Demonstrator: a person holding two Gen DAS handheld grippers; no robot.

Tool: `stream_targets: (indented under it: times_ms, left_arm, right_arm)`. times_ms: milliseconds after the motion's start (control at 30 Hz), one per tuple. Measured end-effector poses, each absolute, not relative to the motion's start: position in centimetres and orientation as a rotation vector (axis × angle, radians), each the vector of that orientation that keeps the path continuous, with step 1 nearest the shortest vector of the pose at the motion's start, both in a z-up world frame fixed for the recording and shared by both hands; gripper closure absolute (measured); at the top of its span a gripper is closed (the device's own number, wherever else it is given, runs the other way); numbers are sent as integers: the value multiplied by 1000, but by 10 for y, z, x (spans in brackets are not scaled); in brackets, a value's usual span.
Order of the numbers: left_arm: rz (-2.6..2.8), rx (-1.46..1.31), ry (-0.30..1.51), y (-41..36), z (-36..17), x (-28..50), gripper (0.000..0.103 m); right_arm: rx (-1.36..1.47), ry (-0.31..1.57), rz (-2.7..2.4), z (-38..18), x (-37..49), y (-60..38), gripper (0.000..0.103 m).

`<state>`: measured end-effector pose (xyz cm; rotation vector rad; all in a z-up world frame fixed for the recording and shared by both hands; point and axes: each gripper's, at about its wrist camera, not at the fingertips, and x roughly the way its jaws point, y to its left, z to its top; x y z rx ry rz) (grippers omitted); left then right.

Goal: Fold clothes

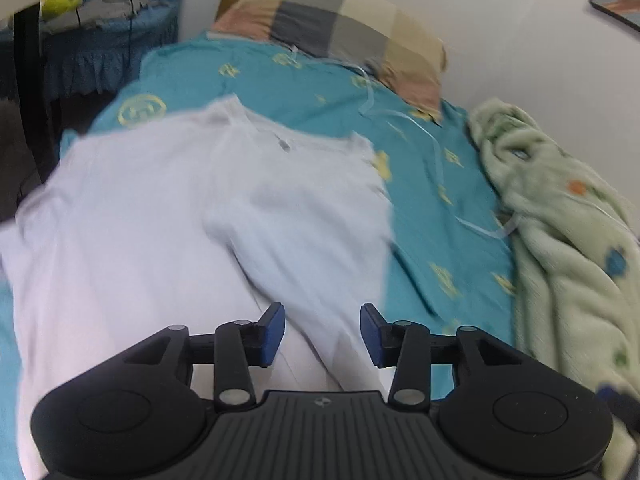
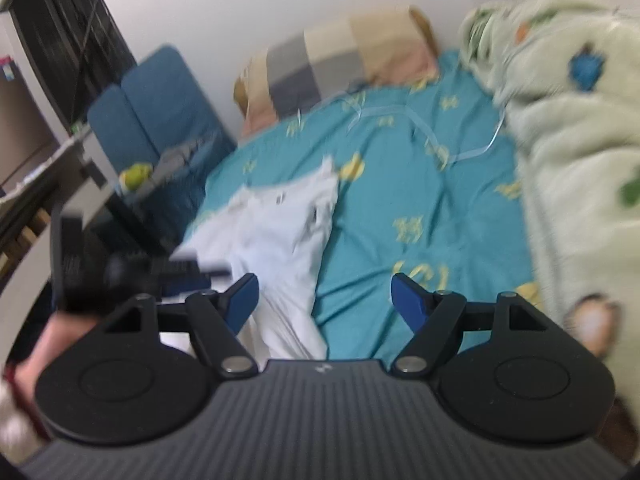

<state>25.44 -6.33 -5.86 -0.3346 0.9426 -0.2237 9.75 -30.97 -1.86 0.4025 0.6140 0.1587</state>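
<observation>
A white T-shirt (image 1: 168,216) lies spread on the teal bedsheet (image 1: 304,76), collar toward the pillow, with its right side folded inward over the body. My left gripper (image 1: 322,334) hovers open above the shirt's lower part, nothing between its blue pads. In the right wrist view the same white shirt (image 2: 280,224) lies left of centre on the teal bedsheet (image 2: 420,184). My right gripper (image 2: 325,300) is open over the shirt's right edge and the sheet, holding nothing. The left gripper's dark body (image 2: 120,272) and a hand show blurred at the left.
A checked pillow (image 1: 340,20) lies at the head of the bed by the white wall. A pale green fleece blanket (image 1: 560,220) is heaped along the right side. A blue chair (image 2: 160,104) and dark furniture stand left of the bed. Thin clear tubing (image 1: 400,116) lies on the sheet.
</observation>
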Motion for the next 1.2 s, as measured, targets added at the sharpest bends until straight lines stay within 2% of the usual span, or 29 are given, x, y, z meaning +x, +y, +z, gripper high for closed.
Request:
stream_targets:
  times_ms: [267, 400, 600, 633, 733, 767, 800, 1200]
  left_arm:
    - [-405, -380, 1152, -161, -80, 129, 55]
    - [-404, -281, 1182, -207, -92, 103, 52]
    - [-349, -155, 1264, -247, -124, 98, 52]
    - [-337, -140, 1271, -249, -127, 99, 53]
    - [-322, -132, 1279, -245, -130, 98, 72]
    - [-320, -135, 1281, -242, -129, 97, 89]
    - [-318, -138, 1284, -240, -129, 96, 98]
    - [-422, -329, 1308, -101, -78, 49, 101]
  right_arm:
    - [406, 468, -9, 4, 9, -349, 28]
    - [474, 439, -93, -8, -4, -369, 26]
    - [480, 479, -94, -24, 8, -372, 26]
    - [472, 485, -91, -26, 10, -370, 26]
    - [483, 492, -89, -31, 13, -373, 26]
    - [494, 493, -92, -32, 13, -375, 26]
    - [506, 492, -95, -33, 13, -377, 26]
    - [582, 543, 11, -39, 20, -374, 26]
